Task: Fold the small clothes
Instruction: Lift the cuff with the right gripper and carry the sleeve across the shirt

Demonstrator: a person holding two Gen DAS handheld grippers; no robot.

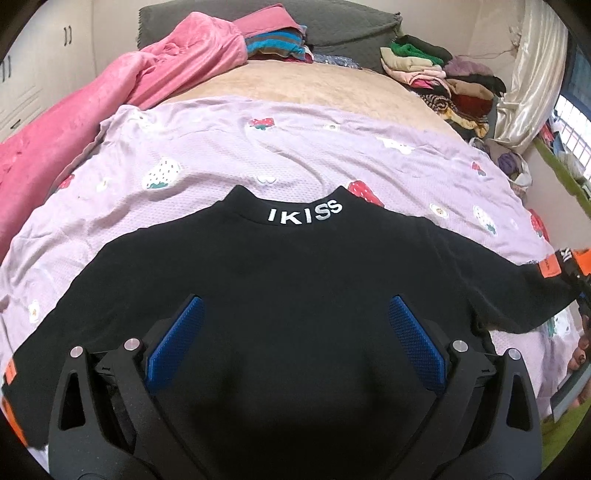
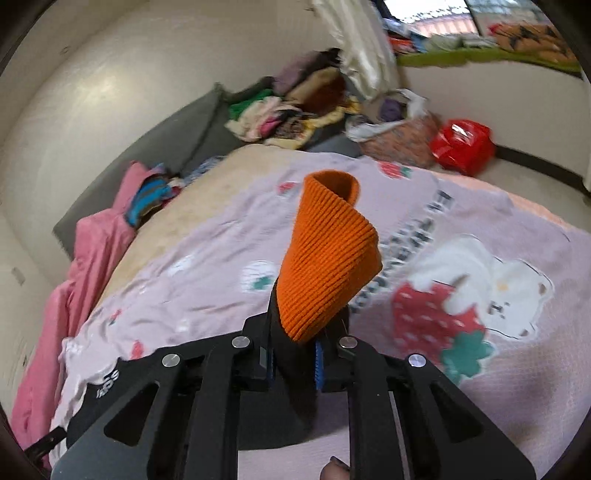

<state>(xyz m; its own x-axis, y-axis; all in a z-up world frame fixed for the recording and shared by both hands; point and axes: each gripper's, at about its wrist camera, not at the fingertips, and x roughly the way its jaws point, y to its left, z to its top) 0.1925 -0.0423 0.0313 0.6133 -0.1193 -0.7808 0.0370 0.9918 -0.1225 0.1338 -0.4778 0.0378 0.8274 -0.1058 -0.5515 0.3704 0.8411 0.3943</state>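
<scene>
The black long-sleeved sweater (image 1: 295, 280) with white "IKISS" lettering on its collar lay flat and face up on the lilac strawberry-print bed sheet (image 1: 207, 155), collar pointing away from the left camera, both sleeves stretched out to the sides. The left gripper (image 1: 295, 314) hung low over the chest of the garment, pointed toward the collar, its blue ribbed pads (image 1: 177, 343) spread wide apart with only black cloth showing between them; whether they touched the fabric could not be told. At the far right edge of that view the sleeve end was lifted off the sheet, where part of the other tool showed beside an orange patch.

The right gripper (image 2: 295, 365) was pressed together on that sleeve, pinching the black cloth just behind the orange ribbed knit cuff (image 2: 325, 266), which stood up out of the jaws, curled into an open tube and leaning slightly left. The gripper was angled across the bed, and its picture was smeared with blur.

Only the left view showed the whole garment, the collar lettering and a white wardrobe (image 1: 40, 70). Only the right view showed the large strawberry and white bear print on the sheet, a shiny red plastic bag (image 2: 461, 146) by the wall, and a fingertip at the bottom edge. Both showed the rumpled pink fleece blanket (image 1: 110, 103), the grey pillow (image 1: 332, 26) and the heap of mixed clothes (image 1: 443, 81) at the head of the bed
</scene>
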